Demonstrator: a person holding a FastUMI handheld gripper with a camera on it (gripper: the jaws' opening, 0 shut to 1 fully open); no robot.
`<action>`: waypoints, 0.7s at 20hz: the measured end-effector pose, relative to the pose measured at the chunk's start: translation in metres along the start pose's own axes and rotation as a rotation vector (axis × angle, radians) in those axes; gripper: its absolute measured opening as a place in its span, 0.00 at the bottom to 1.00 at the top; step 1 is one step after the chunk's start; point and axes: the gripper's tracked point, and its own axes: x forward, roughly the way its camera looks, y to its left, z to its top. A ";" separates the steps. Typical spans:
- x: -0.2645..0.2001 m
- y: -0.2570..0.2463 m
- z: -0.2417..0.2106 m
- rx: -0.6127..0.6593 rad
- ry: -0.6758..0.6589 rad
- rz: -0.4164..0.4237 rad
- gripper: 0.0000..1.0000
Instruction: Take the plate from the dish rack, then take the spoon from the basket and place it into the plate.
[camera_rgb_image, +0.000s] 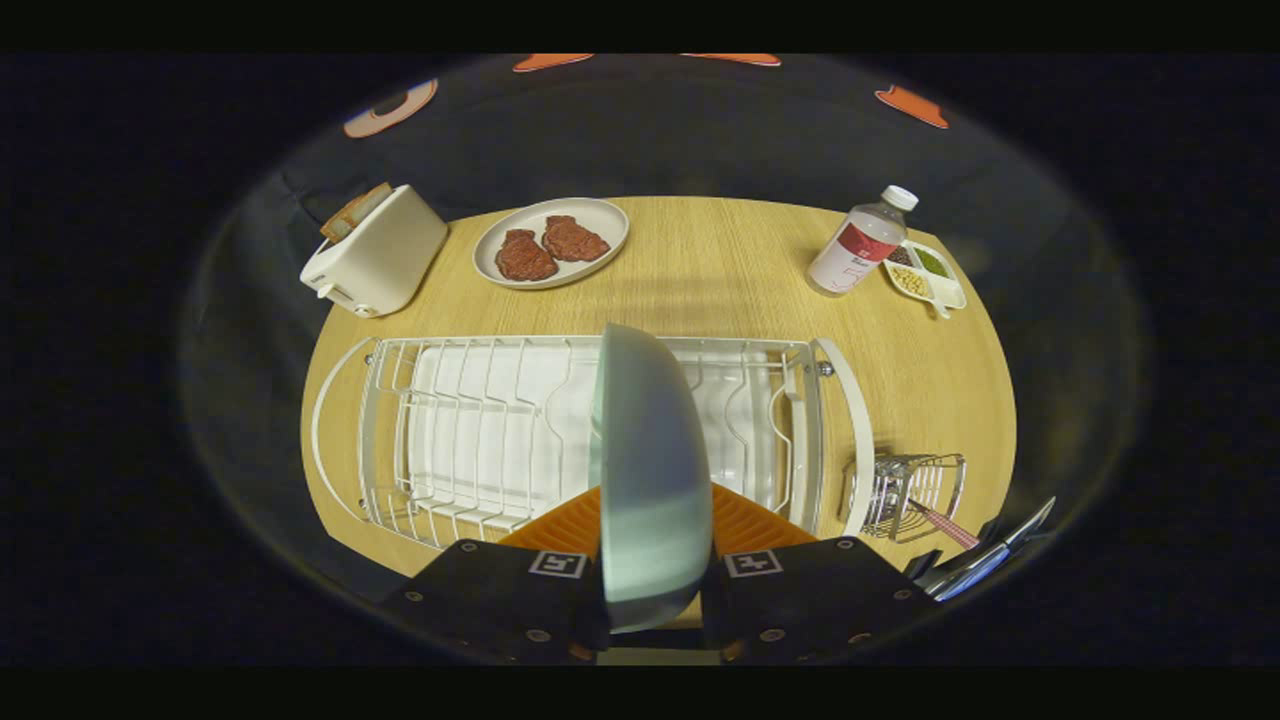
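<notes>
Your tool (655, 590) grips the plate (650, 470) edge-on above the dish rack (480, 430); the basket (905, 490) spoon (945, 525) remains untouched.

A round wooden surface (720, 270) carried a white dish rack (480, 430), toaster (375, 250), plate of meat (550, 243), bottle (860, 245), divided snack tray (930, 272) and wire basket (910, 490).

Plate (650, 470) between the tongs (655, 590), dish rack (480, 420) beyond
</notes>
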 end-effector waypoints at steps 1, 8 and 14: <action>-0.002 -0.002 0.000 0.011 -0.004 -0.015 0.35; -0.023 -0.018 0.010 0.070 -0.082 -0.160 0.30; -0.052 -0.025 0.006 0.122 -0.158 -0.184 0.30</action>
